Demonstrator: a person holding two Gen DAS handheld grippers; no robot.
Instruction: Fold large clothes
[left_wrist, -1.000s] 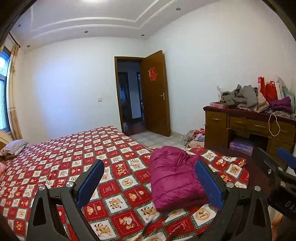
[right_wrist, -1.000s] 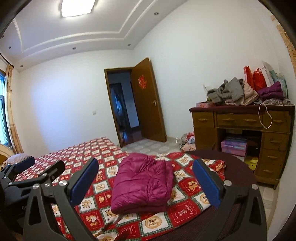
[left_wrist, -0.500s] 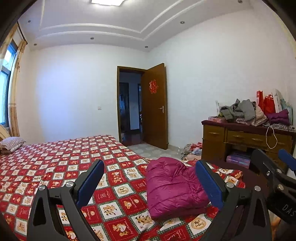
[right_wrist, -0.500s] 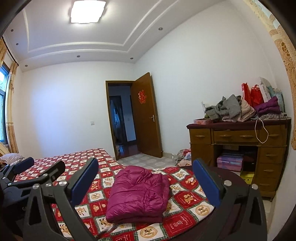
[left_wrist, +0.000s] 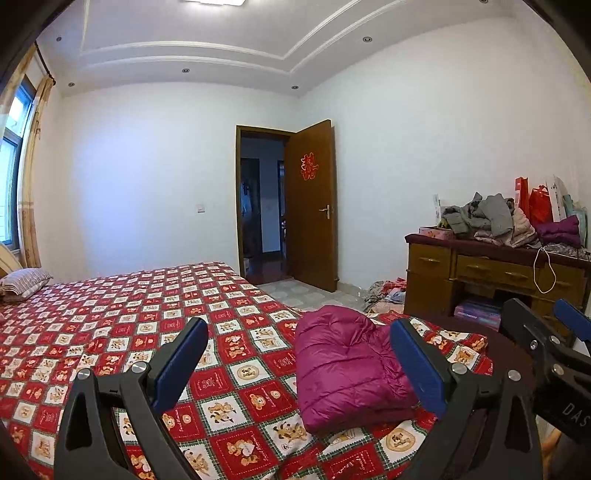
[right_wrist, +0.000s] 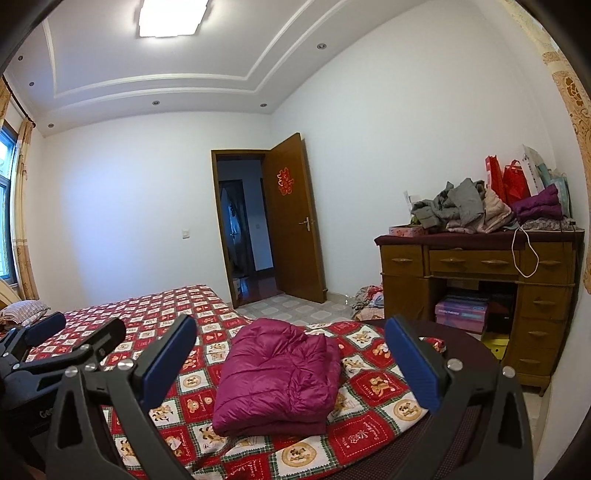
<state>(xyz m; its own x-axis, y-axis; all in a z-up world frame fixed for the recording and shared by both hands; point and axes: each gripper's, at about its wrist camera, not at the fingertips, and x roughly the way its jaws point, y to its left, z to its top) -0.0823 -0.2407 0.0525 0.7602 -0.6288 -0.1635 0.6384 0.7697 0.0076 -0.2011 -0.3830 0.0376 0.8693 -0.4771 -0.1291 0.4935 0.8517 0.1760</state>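
A folded magenta puffer jacket (left_wrist: 347, 373) is seen lying on the bed (left_wrist: 122, 317), near its foot corner, on a red-and-white checked bedspread (left_wrist: 236, 373) printed with bears. The jacket is folded into a compact, roughly rectangular bundle, with its layered edges turned toward the cameras.

The left gripper (left_wrist: 299, 363) is held above the bedspread, its blue-padded fingers (left_wrist: 181, 360) spread wide and nothing held between them; the jacket is framed between them but is not touched. The right gripper (right_wrist: 290, 363) is likewise held clear of the jacket, its fingers (right_wrist: 413, 362) spread wide and empty. In the left wrist view the right gripper is seen at the right edge; in the right wrist view the left gripper is seen at the left edge.

Beyond the bed, a brown wooden door (left_wrist: 314, 206) stands open, a red paper ornament fixed to it. Against the right wall a wooden desk (right_wrist: 476, 262) is seen, its worktop piled with crumpled clothes (right_wrist: 461, 210) and red gift bags (right_wrist: 508, 181). More clothes (right_wrist: 367, 301) are heaped on the tiled floor beside it. A striped pillow (left_wrist: 24, 278) lies at the head of the bed.
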